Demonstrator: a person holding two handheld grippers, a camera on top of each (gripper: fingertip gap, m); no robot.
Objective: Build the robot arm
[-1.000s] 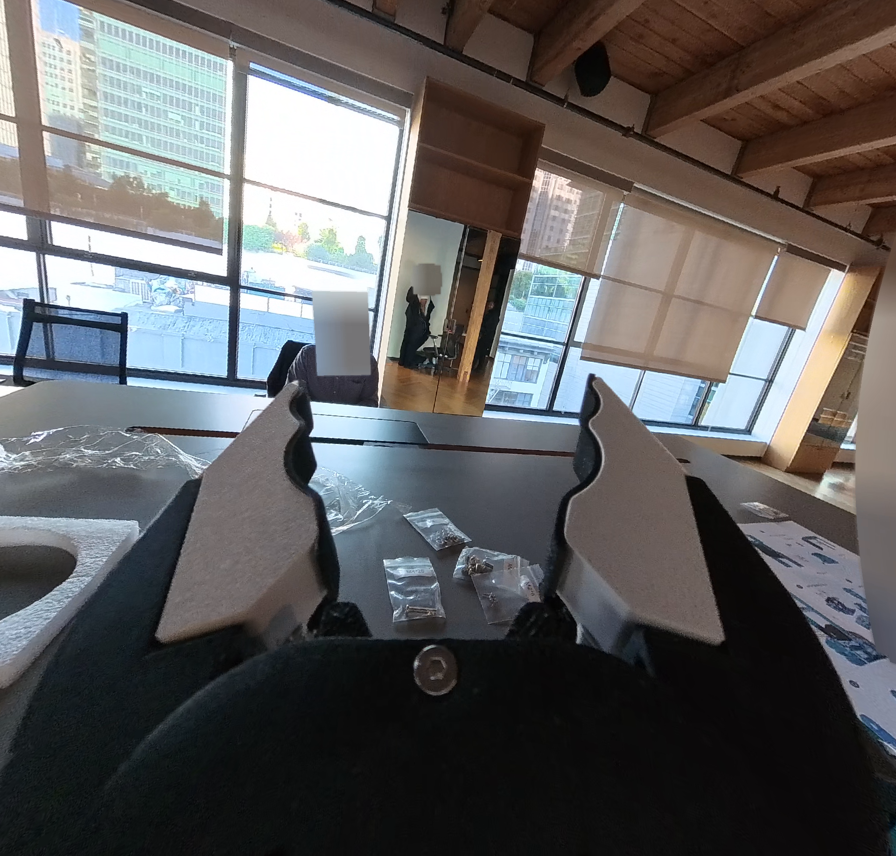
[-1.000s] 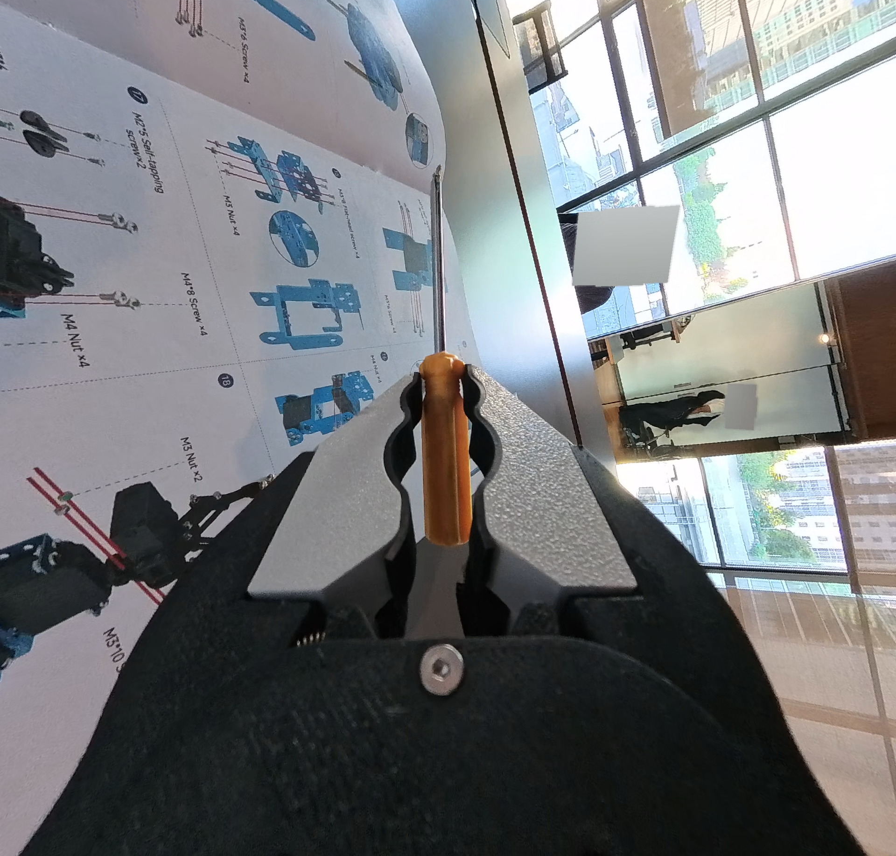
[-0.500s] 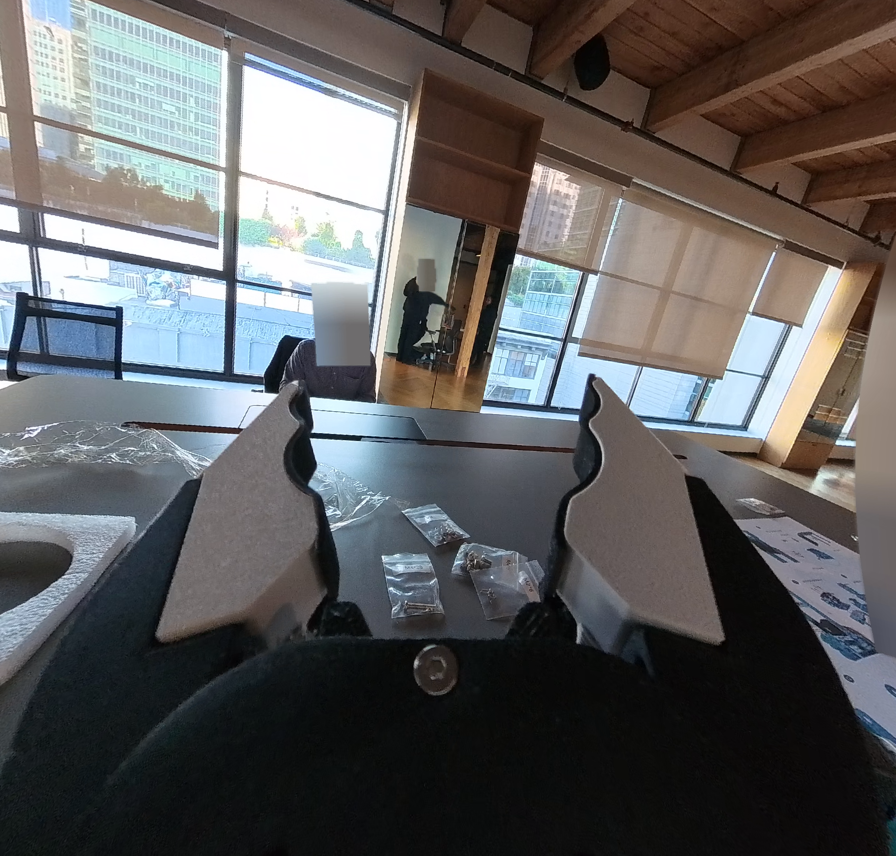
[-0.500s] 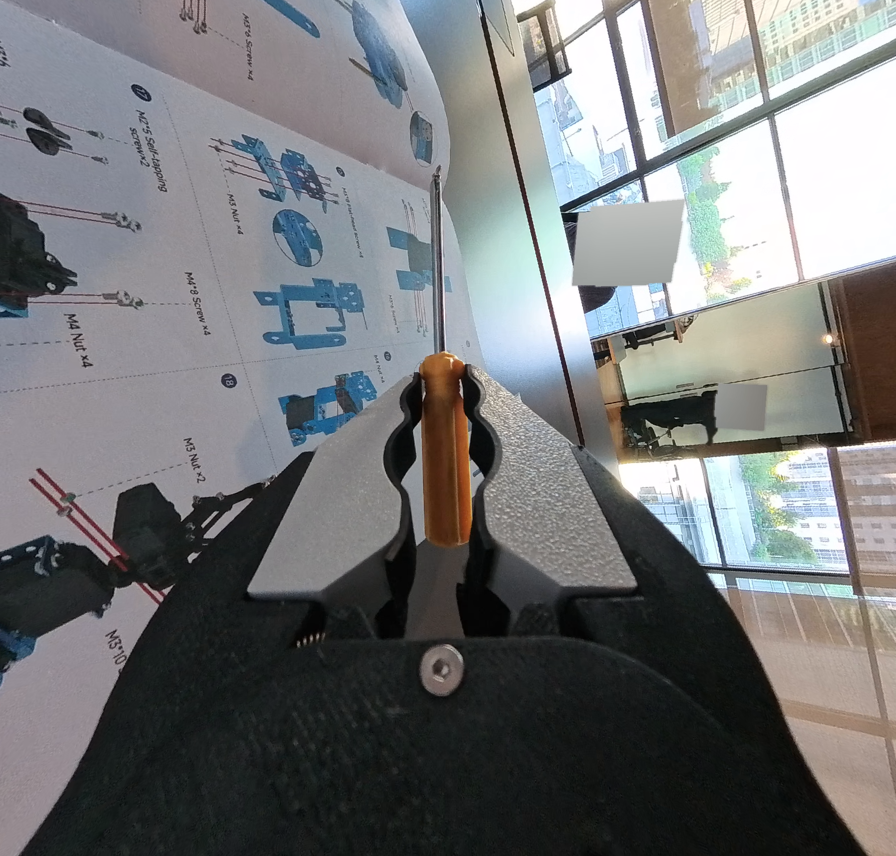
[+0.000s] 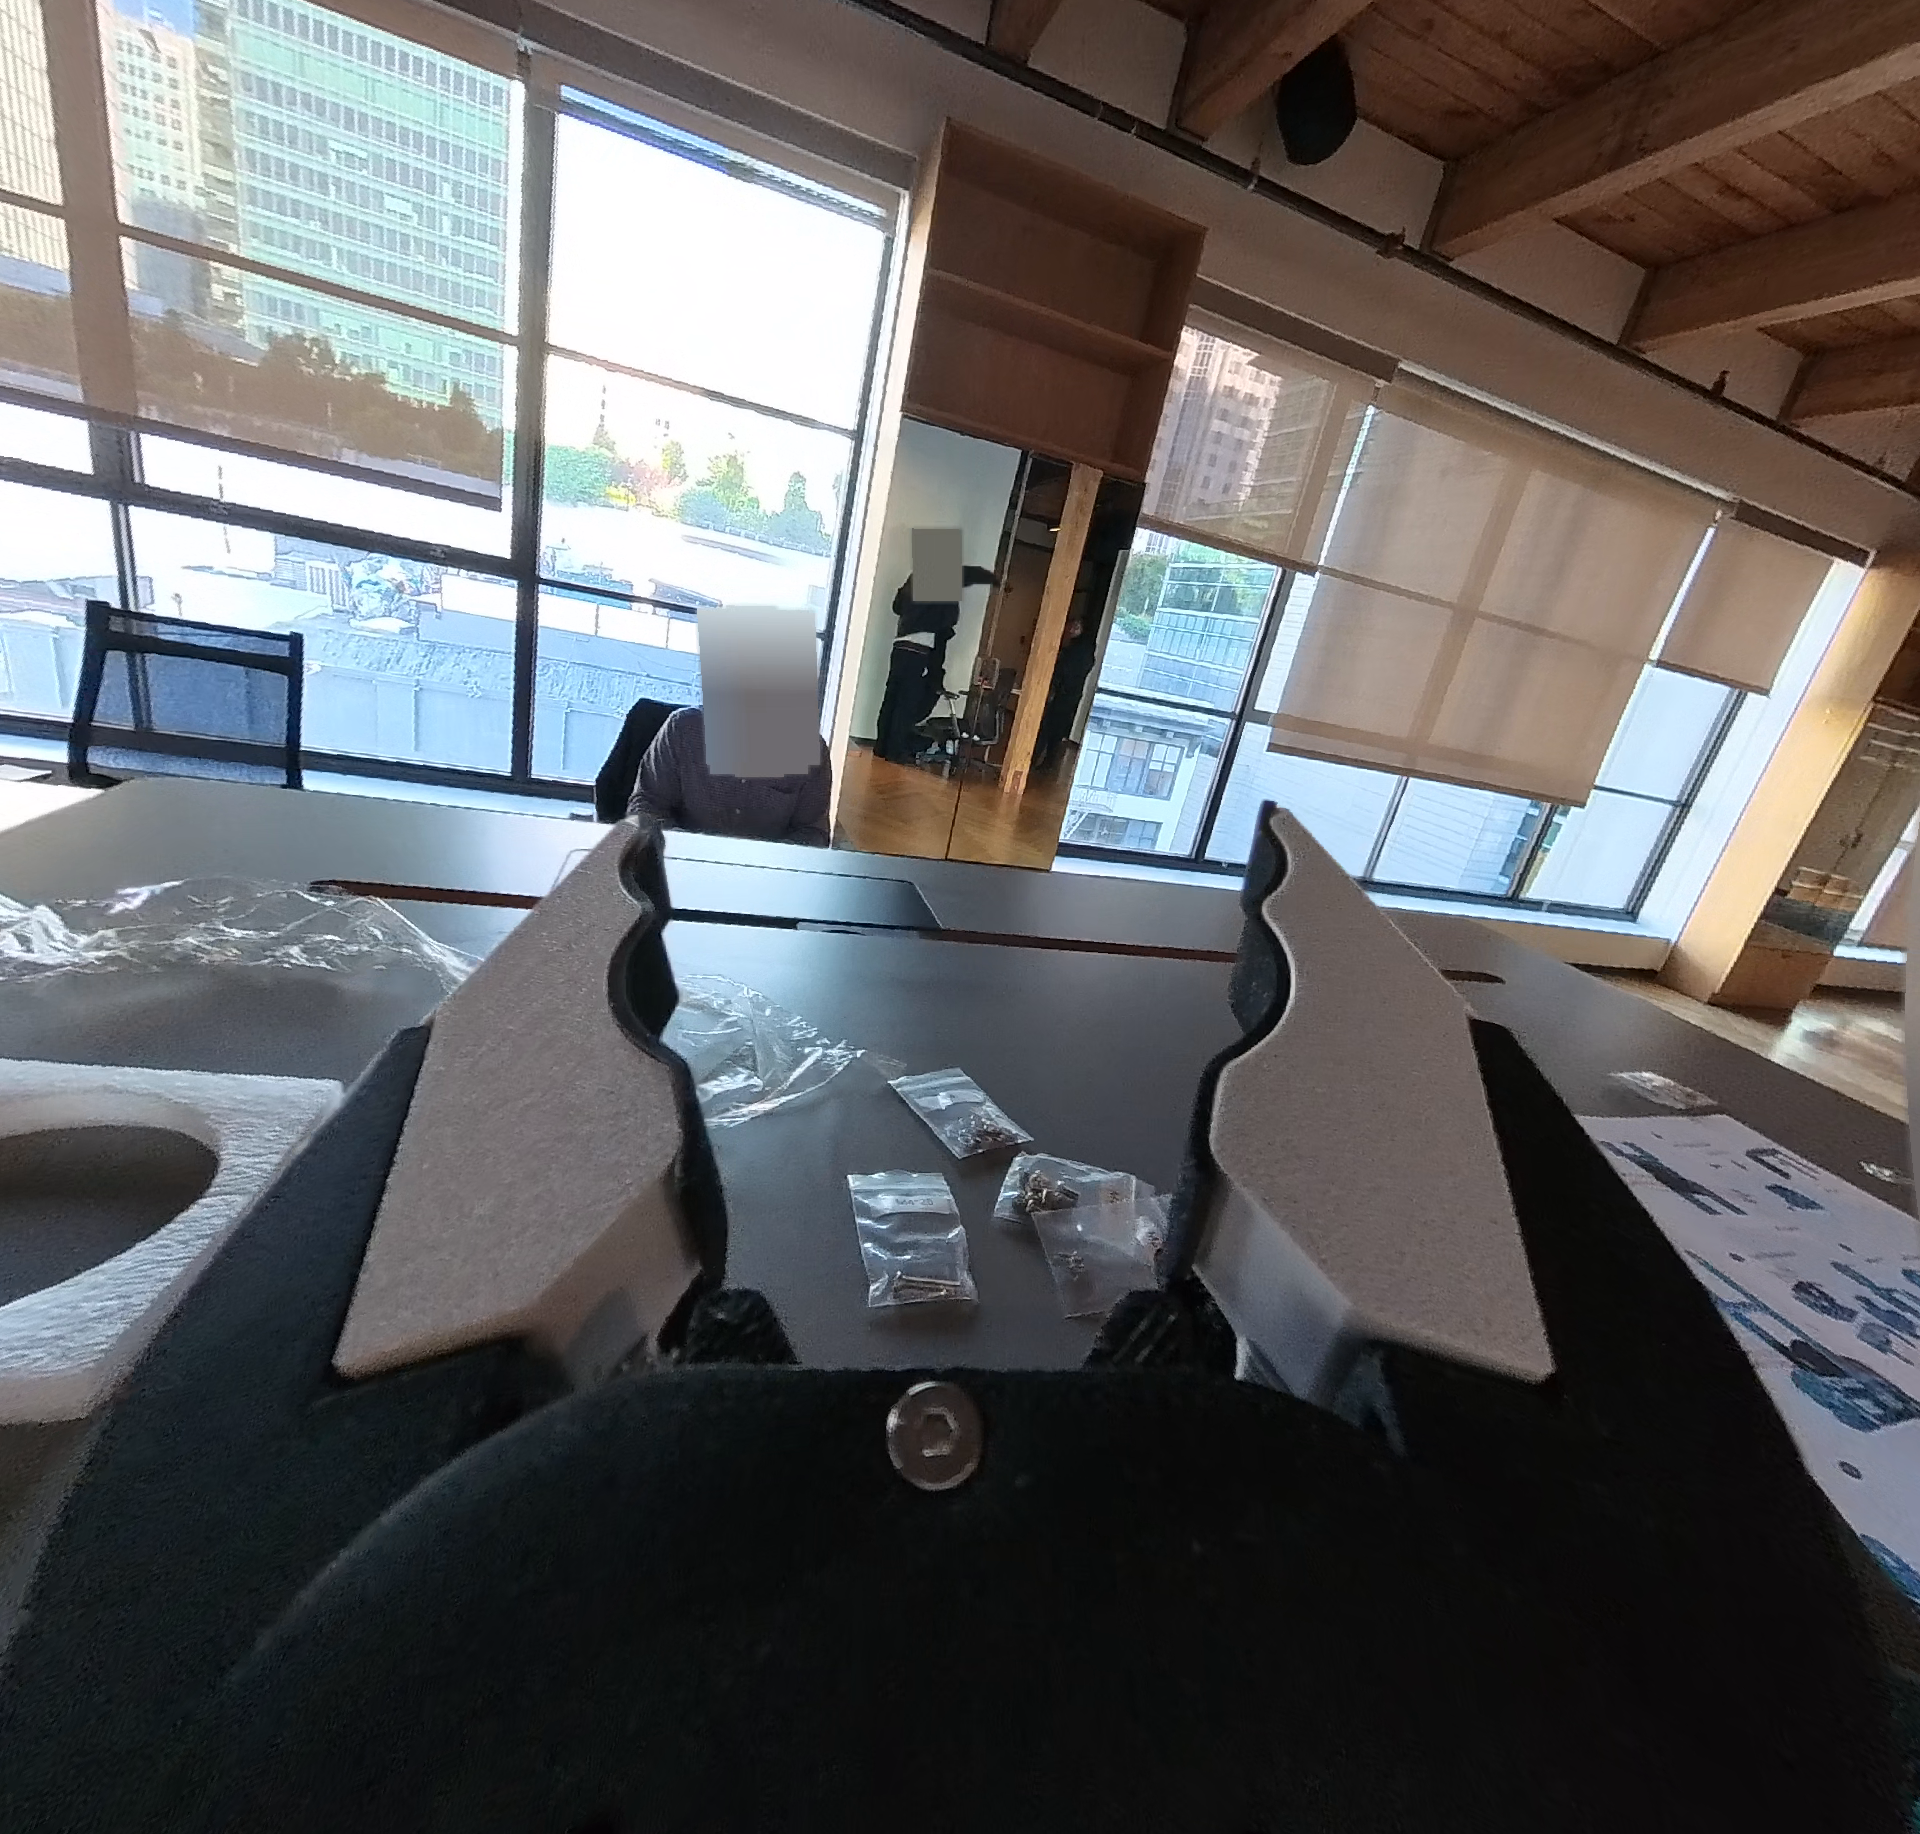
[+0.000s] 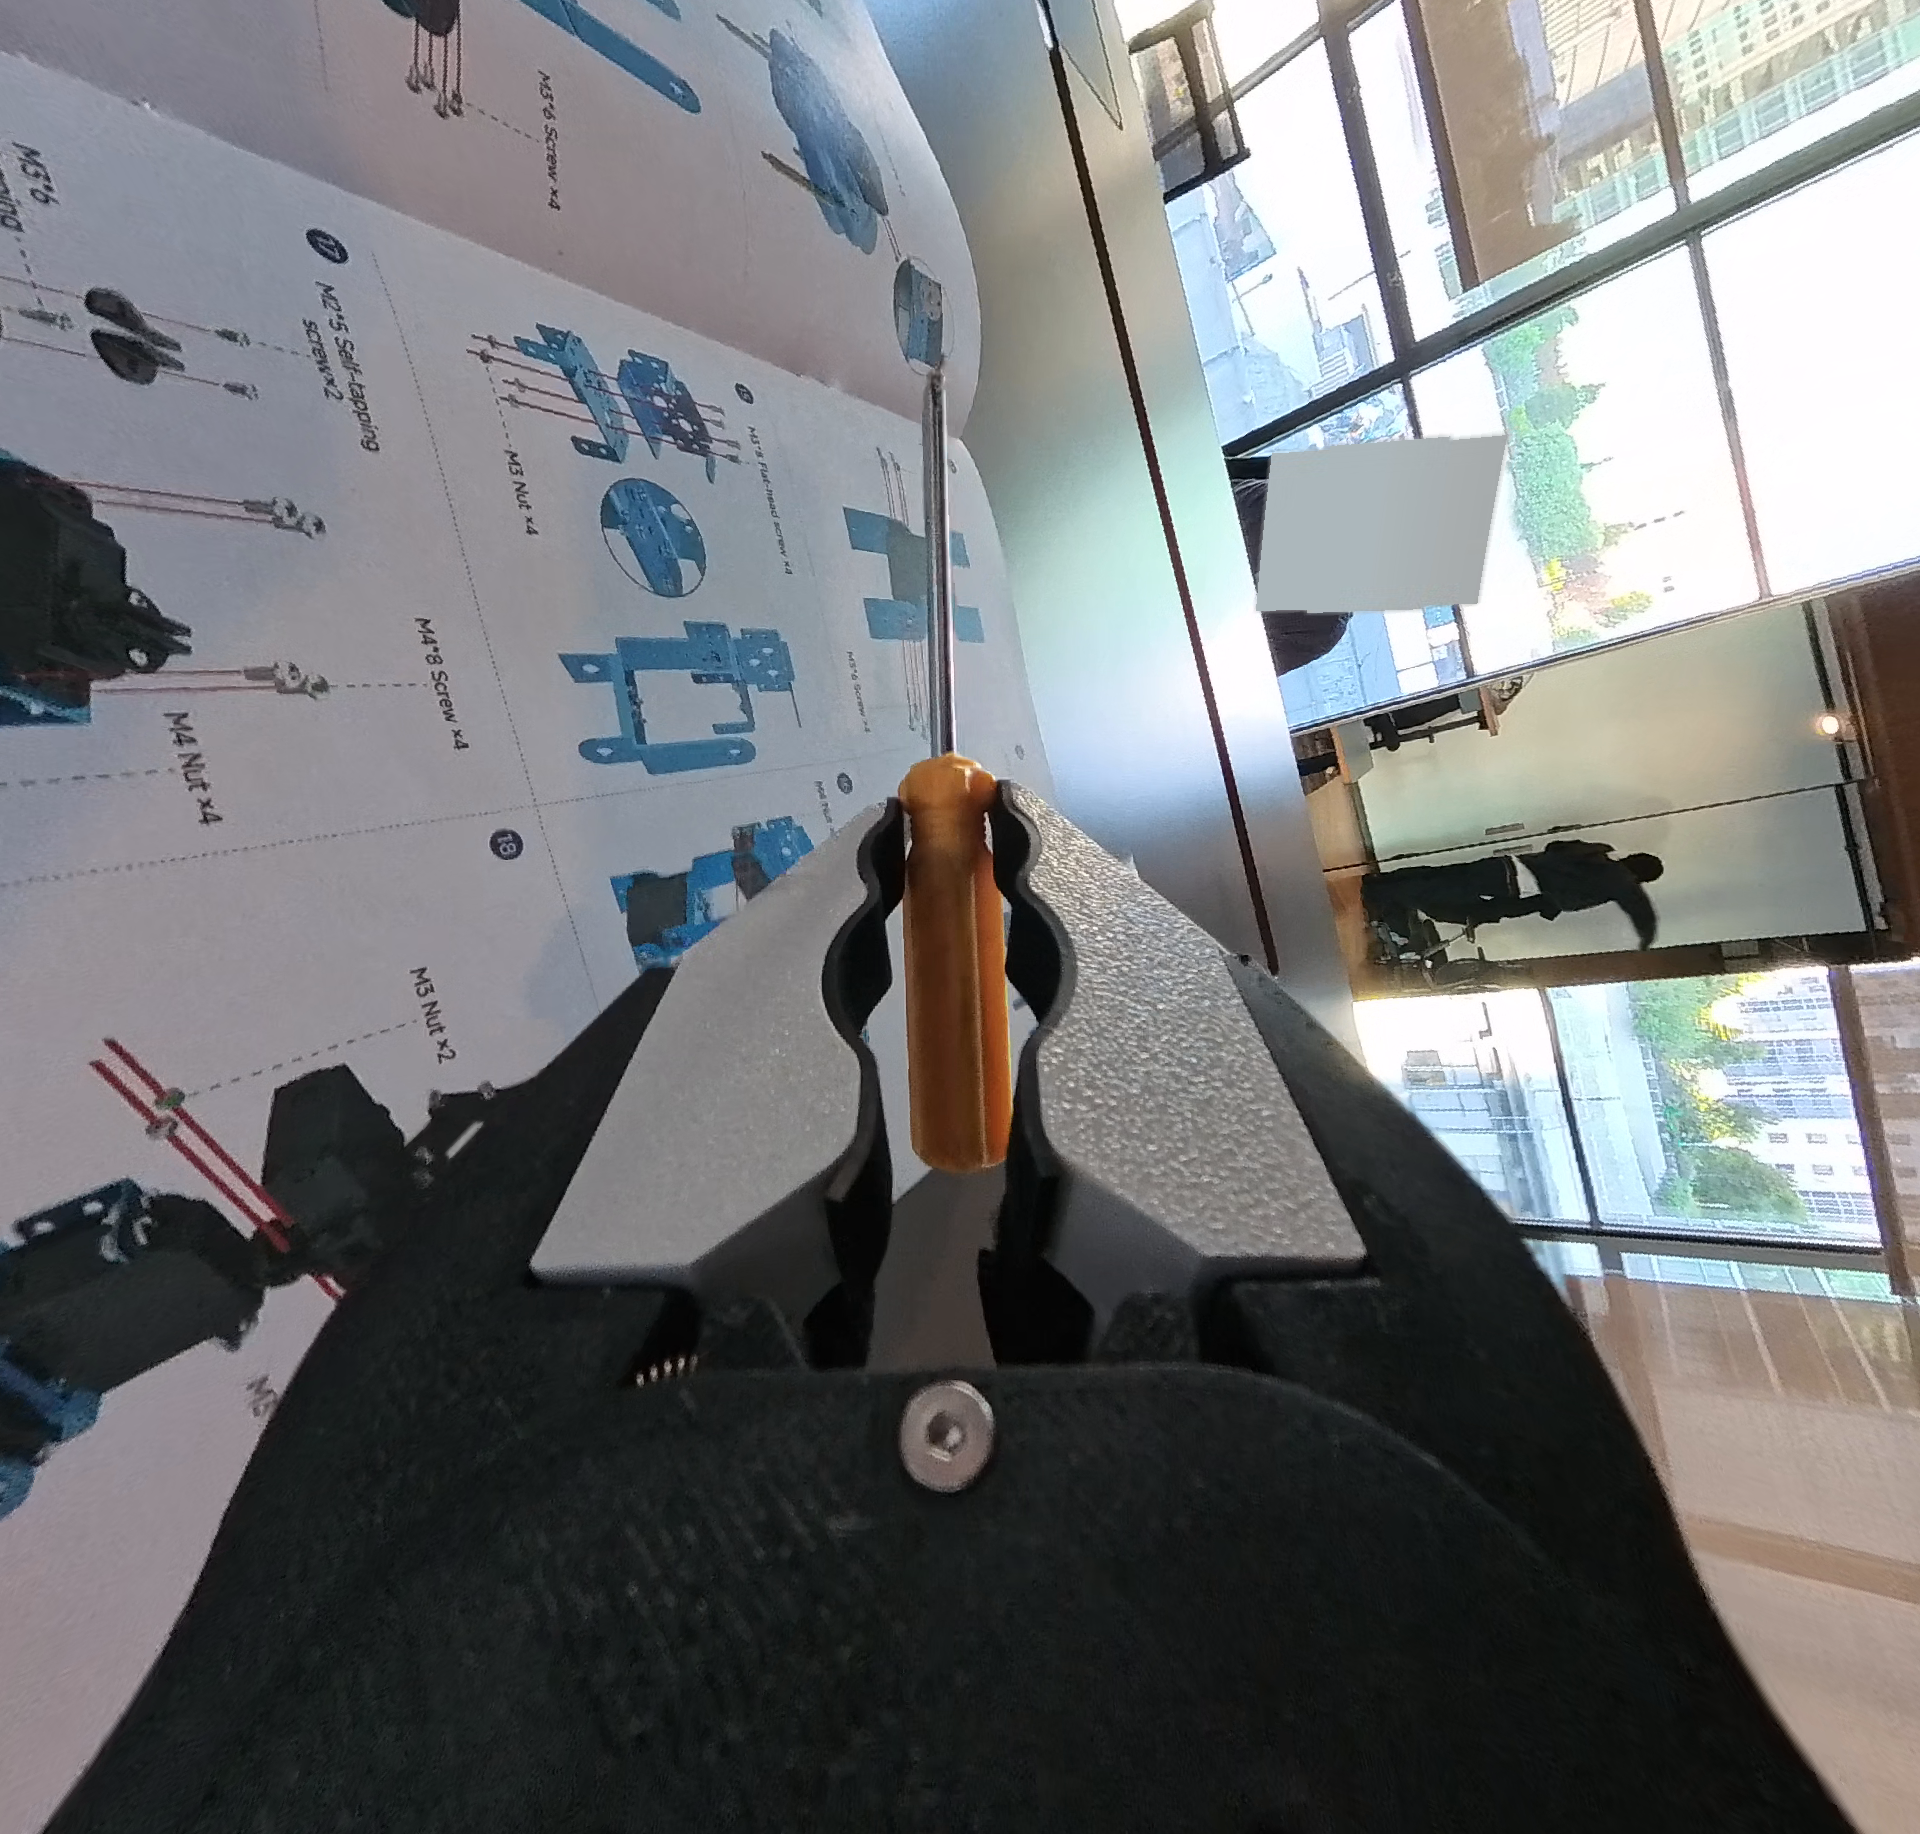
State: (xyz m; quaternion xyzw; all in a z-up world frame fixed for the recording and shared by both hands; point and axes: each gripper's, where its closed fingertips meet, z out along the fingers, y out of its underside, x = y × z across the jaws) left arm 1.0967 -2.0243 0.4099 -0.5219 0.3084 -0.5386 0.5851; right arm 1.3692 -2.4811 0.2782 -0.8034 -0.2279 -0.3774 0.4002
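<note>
Your left gripper (image 5: 951, 953) hangs low over a dark bench (image 5: 1039, 1005), its jaws spread wide and holding nothing. Between them, on the bench, lie three small clear bags of screws (image 5: 912, 1236). Just beyond these sits a crumpled piece of clear plastic wrap (image 5: 748, 1041). At the bench's left edge rests a white foam block (image 5: 156, 1265) with a round hollow, and more crinkled plastic lies behind it. A printed instruction sheet (image 5: 1787, 1285) with blue drawings lies toward the right edge.

Your right gripper (image 6: 951, 818) is rolled onto its side, jaws clenched on the orange handle of a screwdriver (image 6: 956, 963). Its thin metal shaft points straight ahead, just above the same sheet (image 6: 416, 537).

Across the bench a person (image 5: 727, 797) sits. Behind are tall windows (image 5: 312, 382), a wooden shelf unit (image 5: 1039, 288), roller blinds, and a beamed wooden ceiling. An empty chair (image 5: 187, 704) stands at the far left.
</note>
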